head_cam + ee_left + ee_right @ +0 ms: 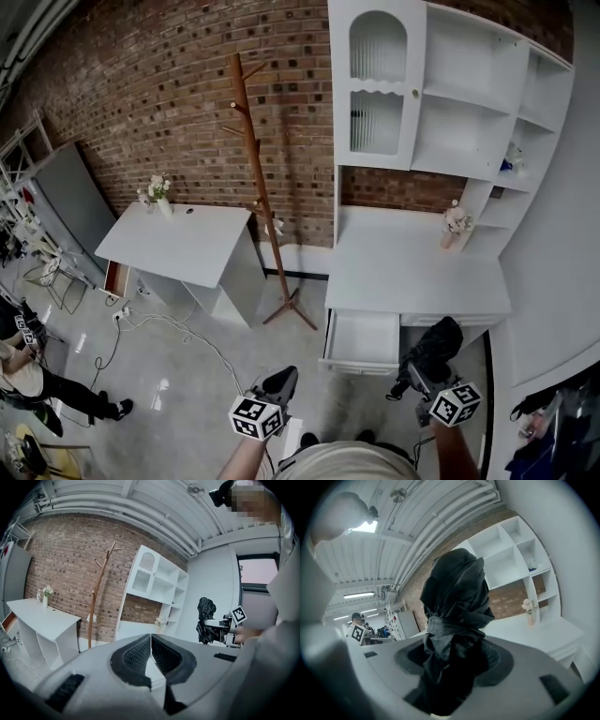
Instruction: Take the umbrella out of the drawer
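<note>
**Item 1: umbrella** [457, 592]. Black, folded, with a strap cinched round its middle. It is out of the drawer [361, 339] and held in the air in front of the counter [412, 267], above and just right of the drawer's open front.

**Item 2: right tongs** [450, 663]. The jaws stand wide but are clamped on the umbrella's bunched fabric, which fills the gap between the pads.

**Item 3: left tongs** [151, 656]. The pads meet at the tips with nothing between them. I hold them off to the left, well apart from the drawer.

**Hazards, as I judge them:**
- Slip. The pads bite soft cloth (I cannot tell whether the shaft lies between them), so a quick swing could let the umbrella slide down through the jaws.
- Snag. Loose folds hang below the grip and could catch the drawer's front edge if I lower the right tongs.
- Knock. The drawer juts out at my feet, so a careless step could bump it.
- Vase [457, 223]. It stands at the back of the counter, and only a long forward reach would threaten it.
</note>
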`<state>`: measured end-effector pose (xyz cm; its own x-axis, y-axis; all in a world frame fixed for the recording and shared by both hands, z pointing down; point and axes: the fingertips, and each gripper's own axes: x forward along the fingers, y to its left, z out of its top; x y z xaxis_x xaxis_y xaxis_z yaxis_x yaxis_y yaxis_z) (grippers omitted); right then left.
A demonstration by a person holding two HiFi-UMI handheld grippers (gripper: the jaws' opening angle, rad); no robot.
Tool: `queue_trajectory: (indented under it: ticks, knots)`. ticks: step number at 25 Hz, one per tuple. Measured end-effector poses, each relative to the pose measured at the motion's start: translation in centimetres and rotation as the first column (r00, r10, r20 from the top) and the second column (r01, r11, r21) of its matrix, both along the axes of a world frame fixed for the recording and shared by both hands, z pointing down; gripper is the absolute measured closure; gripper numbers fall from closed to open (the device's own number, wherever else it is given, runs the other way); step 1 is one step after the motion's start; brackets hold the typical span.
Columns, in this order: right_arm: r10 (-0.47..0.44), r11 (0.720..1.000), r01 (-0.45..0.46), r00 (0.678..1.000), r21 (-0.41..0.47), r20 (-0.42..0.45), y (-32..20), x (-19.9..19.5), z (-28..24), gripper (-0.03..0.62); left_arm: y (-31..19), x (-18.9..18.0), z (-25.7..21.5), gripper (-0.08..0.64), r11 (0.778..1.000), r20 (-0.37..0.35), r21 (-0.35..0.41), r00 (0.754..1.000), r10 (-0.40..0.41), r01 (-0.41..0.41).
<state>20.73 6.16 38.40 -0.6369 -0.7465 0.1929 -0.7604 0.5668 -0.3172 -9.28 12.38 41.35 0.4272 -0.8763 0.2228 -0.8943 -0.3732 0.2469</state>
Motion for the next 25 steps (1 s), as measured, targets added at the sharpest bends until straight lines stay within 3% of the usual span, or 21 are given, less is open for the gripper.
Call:
queue_trajectory:
  ticks: [5, 25]
  knots:
    - [0.025, 0.999, -0.025, 1.000, 0.025, -0.012, 0.9, 1.1, -0.7, 0.345, -0.5, 0.7, -0.8, 0.534, 1.000, -0.001, 0.017, 1.000, 0.022, -0.022]
    - [0.039, 0.999, -0.039, 0.999, 0.038, -0.011, 0.9, 2.6, -0.6, 0.345, -0.7, 1.0, -1.4, 0.534, 0.999, -0.008, 0.040, 1.000, -0.014, 0.014]
